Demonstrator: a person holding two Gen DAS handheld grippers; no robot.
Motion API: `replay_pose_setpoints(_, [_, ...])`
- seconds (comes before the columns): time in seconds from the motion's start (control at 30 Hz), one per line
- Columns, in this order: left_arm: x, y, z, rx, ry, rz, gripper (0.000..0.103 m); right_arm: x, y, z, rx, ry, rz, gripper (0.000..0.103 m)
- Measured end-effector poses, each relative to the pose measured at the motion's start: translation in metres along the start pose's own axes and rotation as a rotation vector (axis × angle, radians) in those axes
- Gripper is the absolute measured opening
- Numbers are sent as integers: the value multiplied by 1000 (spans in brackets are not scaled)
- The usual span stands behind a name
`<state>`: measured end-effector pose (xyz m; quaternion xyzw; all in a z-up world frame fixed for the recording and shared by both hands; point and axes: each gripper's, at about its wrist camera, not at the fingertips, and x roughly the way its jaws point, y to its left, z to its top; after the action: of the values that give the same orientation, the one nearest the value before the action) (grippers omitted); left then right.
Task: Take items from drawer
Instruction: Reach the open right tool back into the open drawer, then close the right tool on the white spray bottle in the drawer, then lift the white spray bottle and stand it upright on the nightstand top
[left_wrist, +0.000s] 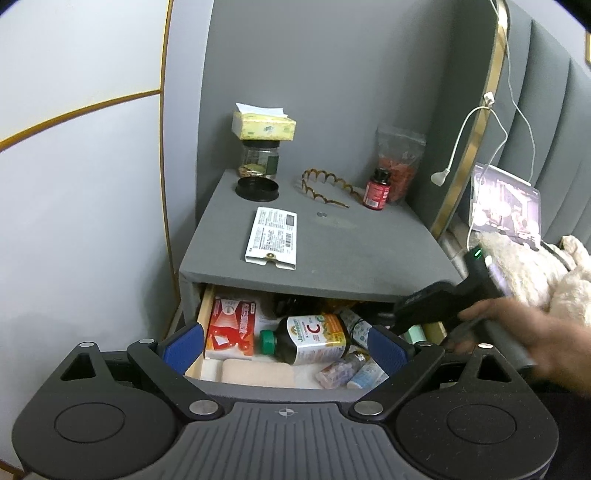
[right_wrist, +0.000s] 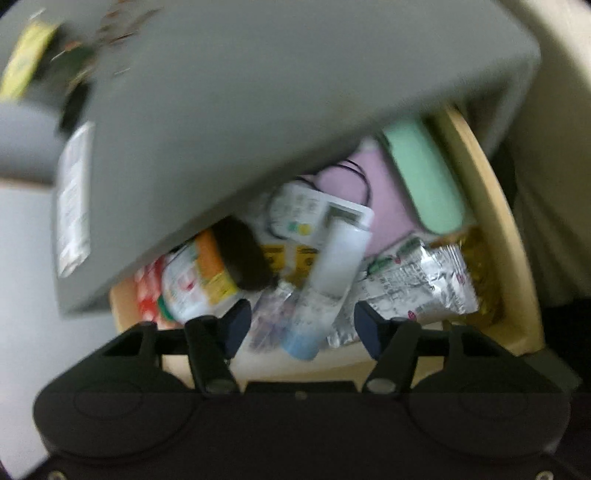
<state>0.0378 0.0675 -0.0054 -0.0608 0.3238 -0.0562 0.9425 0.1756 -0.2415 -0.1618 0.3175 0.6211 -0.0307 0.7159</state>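
Note:
The nightstand drawer (left_wrist: 201, 317) stands open and full of items: a red and white box (left_wrist: 231, 328), a brown vitamin C bottle (left_wrist: 310, 338) with a green cap, and small tubes (left_wrist: 365, 374). My left gripper (left_wrist: 284, 341) is open and empty above the drawer's front. My right gripper (right_wrist: 301, 325) is open and empty over the drawer's right part, on either side of a white and blue tube (right_wrist: 325, 273). The right wrist view is blurred; it shows a remote control (right_wrist: 314, 214), a silver foil packet (right_wrist: 417, 280) and a mint green case (right_wrist: 424, 177). The right gripper's black body (left_wrist: 443, 299) also shows in the left wrist view.
On the grey nightstand top (left_wrist: 351, 251) lie a white medicine box (left_wrist: 273, 234), a black lid (left_wrist: 257, 188), a jar with a tissue pack on it (left_wrist: 260, 158), a hair comb band (left_wrist: 325, 186), and a red bottle (left_wrist: 377, 188). A bed with a plush toy (left_wrist: 528, 269) is at right.

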Motion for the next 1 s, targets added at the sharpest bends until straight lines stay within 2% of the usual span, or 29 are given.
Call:
replay_pose_setpoints(0.17, [0,1,0,-2,0,-1,93,30,-7,7,59,-11,-24,48])
replay_pose_setpoints(0.2, [0,1,0,-1,0,-2,93,31,-7,7,51,-20,-16,36])
replay_pose_setpoints(0.23, [0,0,0,1,0,-2,93,33,-7,7,42,-30,-8,34])
replay_pose_setpoints(0.37, [-1,-1,0,4,-1,-7,93,30,-3,4,-37,-70,-19,33])
replay_pose_setpoints(0.5, [-2,0,0,0,-4,-7,93,2,1,-16,-107,-126,6,32])
replay_pose_setpoints(0.6, [-1,0,0,-2,-1,-6,93,-27,7,-45,-213,-208,28,32])
replay_pose_setpoints(0.7, [-2,1,1,-3,-2,-5,93,-42,16,-61,-349,-304,-16,32])
replay_pose_setpoints(0.8, [-3,1,1,-6,-6,-3,93,-70,33,-85,-547,-442,-43,32])
replay_pose_setpoints(1.0, [-4,-1,2,-6,-4,-5,93,-106,53,-92,-683,-522,-18,32])
